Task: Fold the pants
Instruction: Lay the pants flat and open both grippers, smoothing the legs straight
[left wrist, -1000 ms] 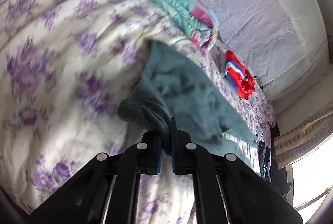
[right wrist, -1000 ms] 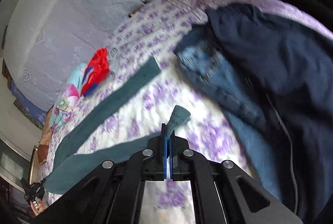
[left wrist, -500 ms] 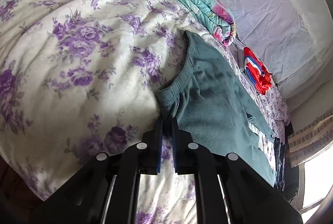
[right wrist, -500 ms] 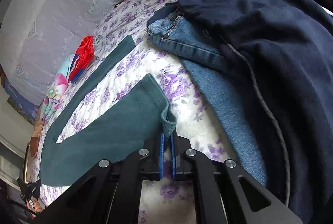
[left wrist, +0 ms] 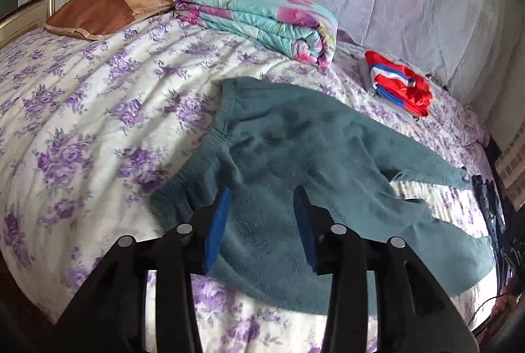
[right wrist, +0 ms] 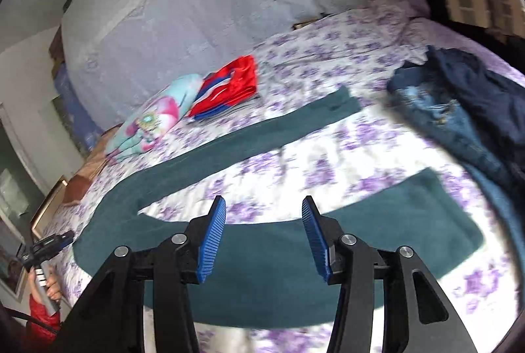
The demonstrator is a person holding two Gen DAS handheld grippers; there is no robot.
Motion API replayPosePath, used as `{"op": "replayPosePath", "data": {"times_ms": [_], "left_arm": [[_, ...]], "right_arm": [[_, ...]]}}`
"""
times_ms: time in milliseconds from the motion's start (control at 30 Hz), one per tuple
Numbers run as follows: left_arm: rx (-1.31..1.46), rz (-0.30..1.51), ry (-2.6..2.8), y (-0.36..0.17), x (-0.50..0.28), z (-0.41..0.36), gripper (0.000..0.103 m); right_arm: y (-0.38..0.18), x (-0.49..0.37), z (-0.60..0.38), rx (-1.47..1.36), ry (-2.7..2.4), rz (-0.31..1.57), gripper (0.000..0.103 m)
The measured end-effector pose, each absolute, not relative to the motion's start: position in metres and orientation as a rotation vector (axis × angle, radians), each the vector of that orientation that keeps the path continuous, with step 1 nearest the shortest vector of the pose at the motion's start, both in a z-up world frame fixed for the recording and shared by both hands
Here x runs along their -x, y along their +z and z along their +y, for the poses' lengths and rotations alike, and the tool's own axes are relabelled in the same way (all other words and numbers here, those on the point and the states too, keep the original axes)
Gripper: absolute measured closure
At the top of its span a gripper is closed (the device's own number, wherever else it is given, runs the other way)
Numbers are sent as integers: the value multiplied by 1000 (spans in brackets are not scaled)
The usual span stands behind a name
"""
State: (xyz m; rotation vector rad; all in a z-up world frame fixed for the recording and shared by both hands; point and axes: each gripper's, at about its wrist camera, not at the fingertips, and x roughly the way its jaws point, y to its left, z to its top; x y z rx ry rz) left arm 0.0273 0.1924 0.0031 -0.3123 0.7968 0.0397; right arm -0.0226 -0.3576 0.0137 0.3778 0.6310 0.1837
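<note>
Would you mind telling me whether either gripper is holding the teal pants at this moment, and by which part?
Nothing is held. The left gripper and right gripper are both opening above the teal pants, which lie flat on the bed.

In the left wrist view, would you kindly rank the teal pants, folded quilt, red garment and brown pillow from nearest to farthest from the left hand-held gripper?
1. Teal pants, just ahead.
2. Folded quilt and red garment, right: too close to call.
3. Brown pillow, far left.

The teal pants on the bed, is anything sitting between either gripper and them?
Nothing visible. The left gripper, jaws opening and empty, hangs right over the teal pants near the waistband; the right gripper, also opening and empty, over the near leg.
</note>
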Motion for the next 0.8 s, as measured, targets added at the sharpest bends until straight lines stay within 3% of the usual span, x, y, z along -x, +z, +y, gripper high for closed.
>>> {"op": "replayPosePath", "data": {"times_ms": [67, 133, 233, 300, 333, 367, 467, 567, 700, 800], "left_arm": [[303, 864, 93, -18, -41, 194, 58], [292, 868, 101, -29, -42, 195, 58], [232, 852, 124, -20, -38, 189, 53], [178, 822, 159, -13, -38, 185, 52], [152, 802, 174, -7, -40, 184, 45], [128, 770, 193, 3, -42, 183, 30], [95, 644, 238, 35, -54, 184, 13], [95, 575, 195, 60, -81, 184, 7], [179, 626, 63, 66, -141, 191, 6], [265, 701, 59, 50, -183, 210, 7]], "right_arm": [[7, 6, -330, -364, 246, 660, 53], [-6, -10, -295, -313, 311, 736, 37], [-46, -26, -255, -183, 331, 900, 32], [-36, -21, -251, -168, 349, 868, 28], [-31, -22, -254, -181, 356, 855, 28], [-26, -24, -258, -187, 336, 841, 28], [-6, -31, -264, -212, 316, 797, 28], [20, -39, -265, -276, 370, 673, 25], [43, -49, -255, -291, 407, 506, 10], [37, -60, -246, -269, 349, 435, 9]]}}
